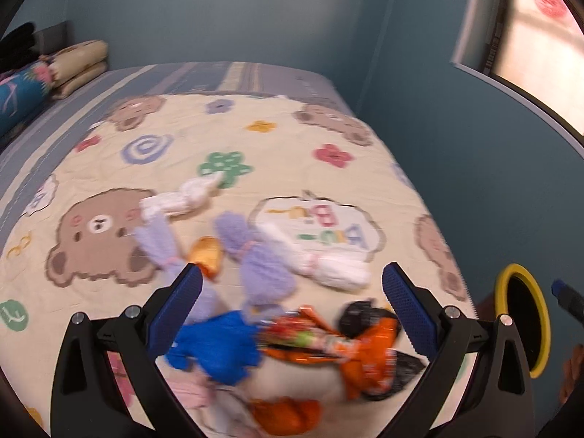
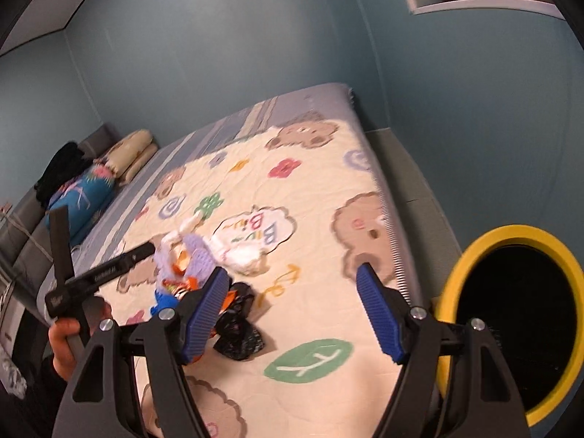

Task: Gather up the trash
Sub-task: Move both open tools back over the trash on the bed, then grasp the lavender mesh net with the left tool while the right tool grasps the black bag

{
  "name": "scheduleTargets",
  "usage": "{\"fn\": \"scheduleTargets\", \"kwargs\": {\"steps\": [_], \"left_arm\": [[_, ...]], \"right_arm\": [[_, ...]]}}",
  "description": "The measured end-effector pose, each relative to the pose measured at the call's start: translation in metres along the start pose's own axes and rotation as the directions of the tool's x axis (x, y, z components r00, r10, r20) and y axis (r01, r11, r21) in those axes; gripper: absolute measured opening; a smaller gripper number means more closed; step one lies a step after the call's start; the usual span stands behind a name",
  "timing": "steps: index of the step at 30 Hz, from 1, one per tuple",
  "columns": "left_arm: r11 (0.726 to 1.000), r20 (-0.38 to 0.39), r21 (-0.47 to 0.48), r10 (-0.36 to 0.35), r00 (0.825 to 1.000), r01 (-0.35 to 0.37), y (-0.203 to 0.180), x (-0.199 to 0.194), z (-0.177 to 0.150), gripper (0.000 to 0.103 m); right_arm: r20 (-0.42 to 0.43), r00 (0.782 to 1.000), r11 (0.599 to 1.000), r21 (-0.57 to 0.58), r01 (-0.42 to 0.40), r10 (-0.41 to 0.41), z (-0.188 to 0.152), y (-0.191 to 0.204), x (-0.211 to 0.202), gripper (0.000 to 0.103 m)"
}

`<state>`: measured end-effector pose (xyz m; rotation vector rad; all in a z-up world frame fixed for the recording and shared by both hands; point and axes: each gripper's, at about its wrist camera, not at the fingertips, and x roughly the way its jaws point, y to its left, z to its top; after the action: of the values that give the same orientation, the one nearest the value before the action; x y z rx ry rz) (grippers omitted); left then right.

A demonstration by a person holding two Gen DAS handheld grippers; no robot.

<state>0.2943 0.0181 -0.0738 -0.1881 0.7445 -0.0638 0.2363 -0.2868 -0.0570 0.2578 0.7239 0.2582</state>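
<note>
Both grippers, left [image 1: 292,292] and right [image 2: 292,299], gaping, empty; orange wrapper [image 1: 365,357] on bed [image 1: 328,135] likely light, crinkly, slippery: best pinched at a bunched edge, bin [image 2: 452,292] beside.

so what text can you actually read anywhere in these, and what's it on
"Bin" and "Rin", upside down and blurred, so uncertain: on the cloud patch of the bear quilt.
Print on the orange snack wrapper: too blurred to read.
White lettering on the left gripper's black bar: too small to read.
</note>
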Motion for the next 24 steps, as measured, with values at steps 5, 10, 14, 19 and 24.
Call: {"fn": "scheduleTargets", "kwargs": {"steps": [5,10,14,19,24], "left_arm": [[0.997,-0.022,-0.054,0.06,0.998,-0.061,0.044,0.011,-0.001,0.095],[0.989,-0.052,-0.101,0.099,0.994,-0.104,0.077,0.027,-0.006,0.095],[0.98,-0.089,-0.146,0.121,0.989,-0.133,0.103,0.044,-0.011,0.095],[0.966,-0.131,-0.197,0.142,0.981,-0.166,0.127,0.063,-0.016,0.095],[0.955,-0.164,-0.231,0.149,0.975,-0.184,0.143,0.078,-0.019,0.095]], "right_arm": [[-0.048,0.999,0.999,-0.042,-0.025,0.023,-0.008,0.021,0.022,0.07],[-0.094,0.995,0.995,-0.093,-0.04,0.031,-0.019,0.037,0.045,0.07],[-0.14,0.99,0.991,-0.125,-0.046,0.029,-0.03,0.044,0.064,0.07],[-0.189,0.982,0.982,-0.181,-0.053,0.018,-0.044,0.052,0.082,0.07],[-0.236,0.972,0.962,-0.268,-0.057,-0.009,-0.062,0.063,0.099,0.069]]}}
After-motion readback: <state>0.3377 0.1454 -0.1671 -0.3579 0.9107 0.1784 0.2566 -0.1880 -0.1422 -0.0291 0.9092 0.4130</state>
